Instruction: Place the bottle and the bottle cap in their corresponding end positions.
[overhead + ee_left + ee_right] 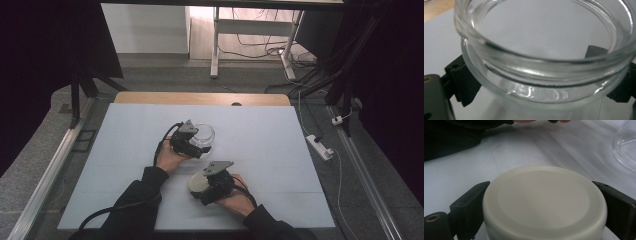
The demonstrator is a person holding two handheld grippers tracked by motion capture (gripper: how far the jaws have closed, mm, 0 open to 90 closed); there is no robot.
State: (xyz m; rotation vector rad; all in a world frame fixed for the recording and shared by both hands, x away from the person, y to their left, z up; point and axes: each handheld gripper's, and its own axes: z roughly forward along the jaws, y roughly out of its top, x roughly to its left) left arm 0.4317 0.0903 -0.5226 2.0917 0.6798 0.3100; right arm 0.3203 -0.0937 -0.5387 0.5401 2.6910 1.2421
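Glass jar (204, 136) clamped in left tool (192, 148); right tool (204, 189) grips cream lid (199, 183), apart.

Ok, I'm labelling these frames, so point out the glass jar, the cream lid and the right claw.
glass jar (544, 65): left gripper view, near side of its rim.
cream lid (544, 197): right gripper view, middle of its top.
right claw (206, 186): high view, at the lid.

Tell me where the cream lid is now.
In the high view the cream lid sits between the right hand-held gripper's jaws, near the table's front edge, just in front of the glass jar.
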